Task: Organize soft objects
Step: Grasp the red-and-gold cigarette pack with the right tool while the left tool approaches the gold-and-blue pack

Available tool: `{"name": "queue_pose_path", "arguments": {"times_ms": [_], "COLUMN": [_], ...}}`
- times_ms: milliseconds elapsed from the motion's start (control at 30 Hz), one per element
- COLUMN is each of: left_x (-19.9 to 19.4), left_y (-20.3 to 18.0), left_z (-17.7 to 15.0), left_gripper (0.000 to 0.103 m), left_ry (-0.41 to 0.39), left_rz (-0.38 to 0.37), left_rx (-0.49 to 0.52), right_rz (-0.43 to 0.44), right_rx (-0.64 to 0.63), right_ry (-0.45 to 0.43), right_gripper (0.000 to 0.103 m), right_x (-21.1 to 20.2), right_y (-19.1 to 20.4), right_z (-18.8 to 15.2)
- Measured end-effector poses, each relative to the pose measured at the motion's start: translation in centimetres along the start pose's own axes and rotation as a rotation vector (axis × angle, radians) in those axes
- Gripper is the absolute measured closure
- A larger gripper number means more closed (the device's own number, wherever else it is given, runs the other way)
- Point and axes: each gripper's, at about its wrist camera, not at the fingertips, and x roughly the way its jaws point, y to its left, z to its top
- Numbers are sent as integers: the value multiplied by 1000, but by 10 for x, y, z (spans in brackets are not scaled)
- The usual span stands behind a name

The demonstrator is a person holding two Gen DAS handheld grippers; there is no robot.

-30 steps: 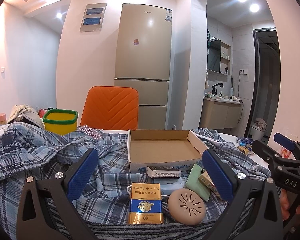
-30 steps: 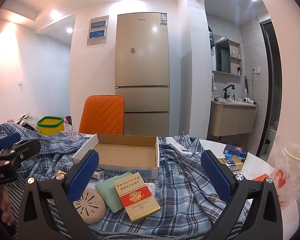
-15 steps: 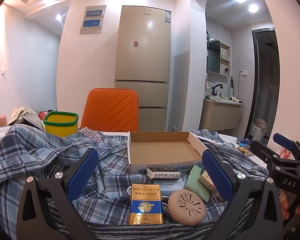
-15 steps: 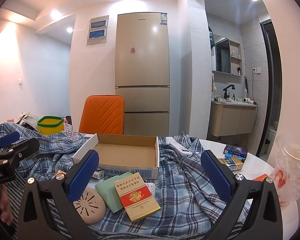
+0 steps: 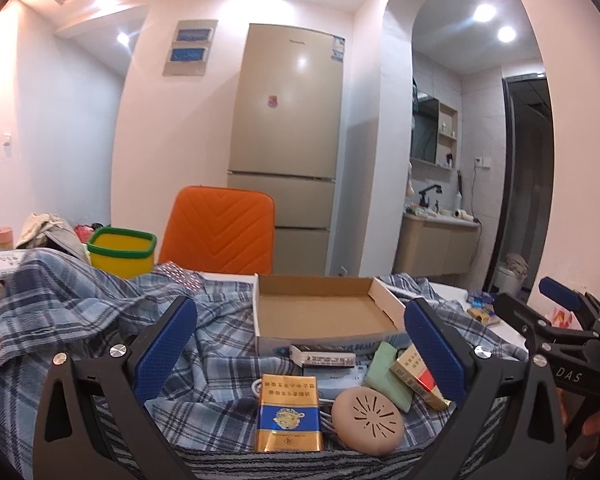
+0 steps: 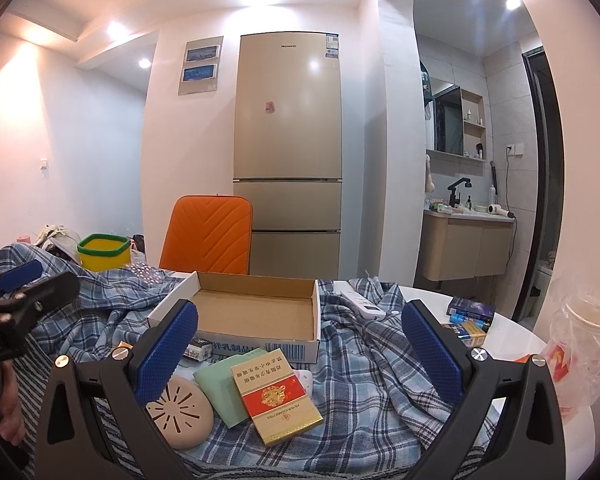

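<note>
Two grippers, left gripper (image 5: 300, 344), right gripper (image 6: 300, 344), jaws wide above plaid cloth (image 6: 380, 364).

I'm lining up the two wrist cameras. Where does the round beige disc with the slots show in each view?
Left wrist: the beige disc lies bottom centre-right, just right of the blue-and-gold pack.
Right wrist: the disc lies bottom left, partly behind the gripper's left finger, left of the green pad.
Shared landmark: the open cardboard box just behind it.
</note>
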Motion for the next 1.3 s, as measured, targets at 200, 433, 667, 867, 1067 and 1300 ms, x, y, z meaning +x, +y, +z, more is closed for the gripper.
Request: {"name": "queue_pose_path", "arguments": {"times_ms": [200,433,667,867,1067,1300], "left_x": [1,13,29,46,55,65], "left_y": [-8,-6,-5,3,10,6], "left_z": [2,11,15,9,-9,-20], "left_gripper": [0,0,0,0,6,7], "left_ry": [1,100,211,317,384,452], "left_rz": [22,-25,8,4,-7,-9], "left_rx": [43,34,68,33,-2,17], "right_rz": [17,69,111,121,173,190], "right_rx": [-15,-13,-36,-33,-121,-233], "right_ry": [7,125,241,341,484,605], "right_gripper": [0,0,0,5,10,26], "right_x": [1,21,47,77,102,119], "right_y": [4,3,4,-3,4,19], "right_z": [0,7,20,21,-5,-37]}}
